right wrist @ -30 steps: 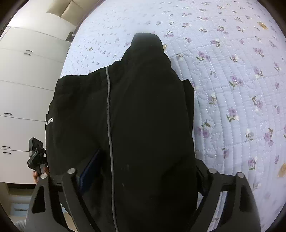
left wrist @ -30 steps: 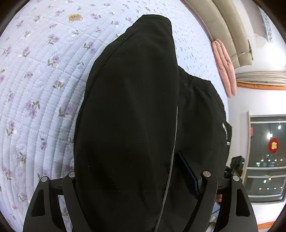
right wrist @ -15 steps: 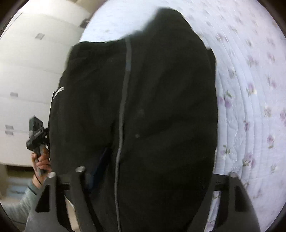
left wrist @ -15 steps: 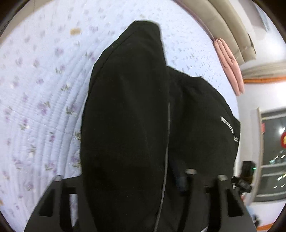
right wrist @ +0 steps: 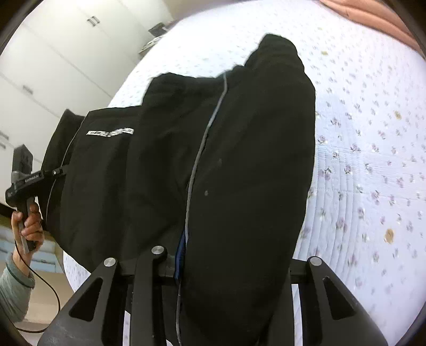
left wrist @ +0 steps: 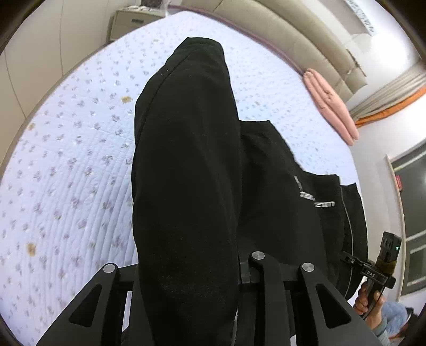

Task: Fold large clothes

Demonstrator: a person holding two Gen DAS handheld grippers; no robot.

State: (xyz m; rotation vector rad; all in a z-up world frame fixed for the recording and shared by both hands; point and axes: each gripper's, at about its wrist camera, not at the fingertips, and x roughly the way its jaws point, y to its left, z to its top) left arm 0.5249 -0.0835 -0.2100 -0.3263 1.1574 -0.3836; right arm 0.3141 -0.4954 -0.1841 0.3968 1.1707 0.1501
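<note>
Since 1 s earlier, both grippers had risen and tilted: the wall, headboard (left wrist: pixel 279 34) and nightstand (left wrist: pixel 133 20) now showed past the far edge of the bed (left wrist: pixel 66 165), and in the right view the wardrobe (right wrist: pixel 66 53) filled more of the frame. The black pants (left wrist: pixel 186 173) hung higher above the quilt, more of their printed logo (right wrist: pixel 110 132) showing.

The left gripper (left wrist: pixel 186 274) was clamped on a thick fold of the pants, which filled the gap between its fingers. The right gripper (right wrist: pixel 226 263) likewise pinched a fold, its grey piping (right wrist: pixel 197 159) running down just beside the inner finger. Each gripper was seen from the other's camera, held at the garment's outer edge, with cloth stretched between the 2.

The pants' far end drooped toward the quilt; whether it touched could not be told. Quilt lay open on both outer sides and beyond the pants. A pink folded blanket (left wrist: pixel 330 103) sat by the headboard, well apart from them.
</note>
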